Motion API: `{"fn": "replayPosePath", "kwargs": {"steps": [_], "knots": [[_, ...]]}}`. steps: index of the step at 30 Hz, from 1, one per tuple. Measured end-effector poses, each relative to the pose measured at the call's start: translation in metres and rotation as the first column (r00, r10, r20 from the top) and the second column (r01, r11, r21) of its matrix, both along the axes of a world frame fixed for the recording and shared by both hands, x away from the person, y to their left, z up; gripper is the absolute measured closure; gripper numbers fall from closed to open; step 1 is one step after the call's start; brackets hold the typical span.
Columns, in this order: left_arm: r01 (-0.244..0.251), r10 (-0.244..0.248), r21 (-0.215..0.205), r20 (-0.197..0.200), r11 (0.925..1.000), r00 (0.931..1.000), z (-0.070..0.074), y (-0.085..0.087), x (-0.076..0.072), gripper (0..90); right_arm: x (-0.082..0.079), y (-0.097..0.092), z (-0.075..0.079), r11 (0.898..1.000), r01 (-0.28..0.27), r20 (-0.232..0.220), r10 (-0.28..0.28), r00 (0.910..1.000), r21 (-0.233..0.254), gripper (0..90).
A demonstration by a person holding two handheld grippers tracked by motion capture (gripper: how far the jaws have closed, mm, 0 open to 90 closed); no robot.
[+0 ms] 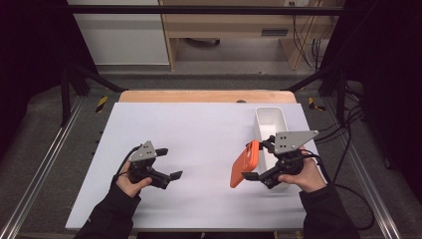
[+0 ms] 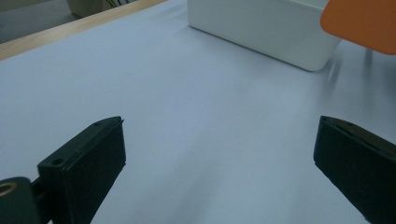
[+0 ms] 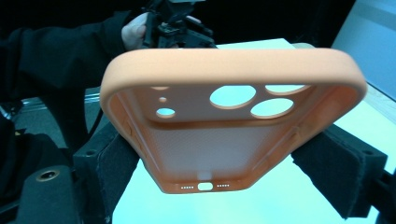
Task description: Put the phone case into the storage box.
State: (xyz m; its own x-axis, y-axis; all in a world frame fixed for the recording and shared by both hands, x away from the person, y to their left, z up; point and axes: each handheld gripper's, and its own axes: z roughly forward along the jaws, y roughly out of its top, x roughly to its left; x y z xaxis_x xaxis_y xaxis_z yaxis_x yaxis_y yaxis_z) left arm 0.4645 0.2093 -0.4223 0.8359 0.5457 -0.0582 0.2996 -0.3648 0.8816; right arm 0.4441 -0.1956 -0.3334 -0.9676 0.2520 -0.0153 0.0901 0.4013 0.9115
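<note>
My right gripper (image 1: 251, 160) is shut on an orange phone case (image 1: 244, 164) and holds it on edge above the white table sheet (image 1: 199, 129), just left of a white bin (image 1: 271, 119). In the right gripper view the case (image 3: 233, 121) shows its hollow inside and camera cut-outs, and both pads of my right gripper (image 3: 224, 175) press on its long sides. My left gripper (image 1: 169, 163) hovers low at the left of the sheet, open, with nothing between the jaws. In the left gripper view my left gripper (image 2: 219, 154) points toward the bin (image 2: 266, 28) and a corner of the case (image 2: 362, 23).
The bin stands near the sheet's right edge, its long side running away from me. A wooden table edge (image 1: 206, 96) lies beyond the sheet. Metal frame rails (image 1: 45, 159) run along both sides, and cables (image 1: 348, 129) hang at the right.
</note>
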Motion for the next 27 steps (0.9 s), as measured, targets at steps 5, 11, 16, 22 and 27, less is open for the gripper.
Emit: {"fn": "replayPosePath", "kwargs": {"steps": [5, 11, 16, 22, 27], "knots": [[-0.047, 0.047, 0.006, 0.013, 0.9989, 0.9988, -0.004, 0.011, 0.000, 1.6, 0.002, -0.006, 0.005, 0.999, 0.033, 0.005, -0.033, 0.9995, -0.005, 16.2], [-0.084, 0.085, -0.016, 0.024, 0.9963, 0.9961, -0.004, 0.025, -0.002, 1.4, 0.006, -0.011, 0.012, 0.997, 0.078, 0.010, -0.078, 0.9969, -0.006, 16.2], [-0.114, 0.115, -0.016, 0.031, 0.9933, 0.9929, -0.005, 0.038, -0.005, 1.2, 0.011, -0.016, 0.019, 0.992, 0.127, 0.011, -0.127, 0.9919, 0.003, 16.2], [-0.152, 0.153, -0.030, 0.033, 0.9880, 0.9877, -0.008, 0.053, -0.008, 0.9, 0.018, -0.019, 0.027, 0.982, 0.190, 0.010, -0.190, 0.9818, 0.001, 16.2], [-0.173, 0.174, -0.025, 0.037, 0.9846, 0.9841, -0.012, 0.062, -0.011, 0.6, 0.023, -0.020, 0.032, 0.974, 0.225, 0.007, -0.225, 0.9743, 0.004, 16.2]]}}
